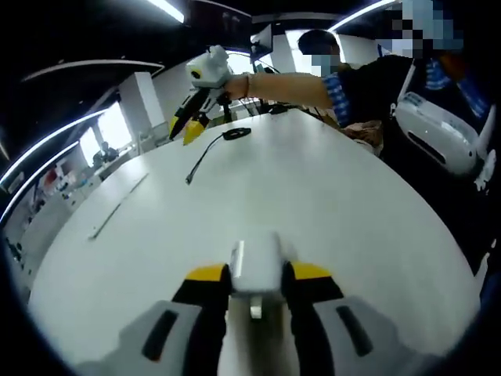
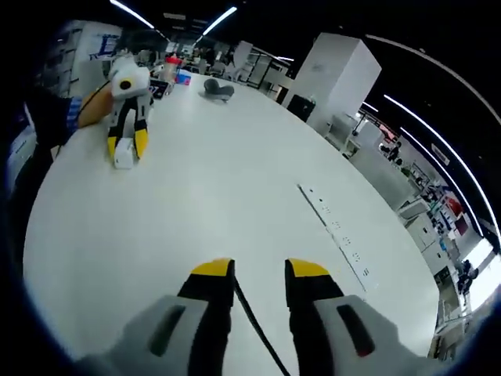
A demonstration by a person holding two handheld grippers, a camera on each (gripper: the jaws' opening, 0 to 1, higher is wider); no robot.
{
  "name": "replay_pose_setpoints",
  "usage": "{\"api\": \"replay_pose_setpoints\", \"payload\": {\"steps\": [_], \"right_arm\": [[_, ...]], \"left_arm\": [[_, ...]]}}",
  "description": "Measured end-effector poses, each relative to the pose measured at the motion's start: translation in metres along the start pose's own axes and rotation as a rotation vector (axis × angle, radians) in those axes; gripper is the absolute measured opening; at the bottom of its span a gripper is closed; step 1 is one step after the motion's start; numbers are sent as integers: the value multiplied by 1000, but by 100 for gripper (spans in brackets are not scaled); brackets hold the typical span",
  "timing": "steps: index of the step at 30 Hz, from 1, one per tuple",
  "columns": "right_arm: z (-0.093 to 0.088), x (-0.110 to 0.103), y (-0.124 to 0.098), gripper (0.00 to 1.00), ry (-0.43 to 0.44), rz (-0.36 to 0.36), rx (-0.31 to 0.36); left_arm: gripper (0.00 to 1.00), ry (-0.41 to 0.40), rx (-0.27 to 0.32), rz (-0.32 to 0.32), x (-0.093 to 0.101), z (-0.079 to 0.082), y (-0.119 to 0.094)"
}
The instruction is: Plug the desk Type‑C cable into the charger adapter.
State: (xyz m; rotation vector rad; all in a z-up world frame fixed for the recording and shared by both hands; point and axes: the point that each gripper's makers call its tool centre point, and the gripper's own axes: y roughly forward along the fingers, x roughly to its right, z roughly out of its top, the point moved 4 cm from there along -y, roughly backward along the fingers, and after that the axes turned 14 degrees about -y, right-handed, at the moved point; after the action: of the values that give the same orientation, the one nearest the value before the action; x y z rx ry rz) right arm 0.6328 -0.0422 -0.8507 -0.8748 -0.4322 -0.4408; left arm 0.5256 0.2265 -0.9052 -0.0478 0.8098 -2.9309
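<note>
My left gripper (image 1: pixel 258 276) is shut on a white charger adapter (image 1: pixel 254 265), held just above the white table (image 1: pixel 329 204). A thin black Type-C cable (image 1: pixel 205 153) lies farther across the table, with a coiled end (image 1: pixel 236 133). My right gripper (image 1: pixel 186 129), held by a hand, hovers over that cable. In the right gripper view its jaws (image 2: pixel 259 274) stand open, and the cable (image 2: pixel 249 317) runs on the table between them. The left gripper (image 2: pixel 127 145) with the adapter (image 2: pixel 123 162) shows at the upper left there.
A long socket strip (image 2: pixel 335 229) is set flush into the table, also seen as the strip (image 1: pixel 117 207). A grey object (image 2: pixel 218 88) lies at the far end. A person (image 1: pixel 376 78) stands at the table's edge, wearing a white device (image 1: pixel 434 133).
</note>
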Motion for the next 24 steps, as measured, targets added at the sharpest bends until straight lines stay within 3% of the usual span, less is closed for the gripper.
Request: {"api": "replay_pose_setpoints", "payload": {"steps": [9,15,24], "right_arm": [[-10,-14,27,20,-42,165,-64],[-22,-17,40,18,-13,234,-97],[-32,-24,49,11,105,301,-26]], "left_arm": [[29,-14,4,-3,0,0,1],[29,-29,10,-9,-1,0,3],[29,-33,13,-14,-1,0,4]]}}
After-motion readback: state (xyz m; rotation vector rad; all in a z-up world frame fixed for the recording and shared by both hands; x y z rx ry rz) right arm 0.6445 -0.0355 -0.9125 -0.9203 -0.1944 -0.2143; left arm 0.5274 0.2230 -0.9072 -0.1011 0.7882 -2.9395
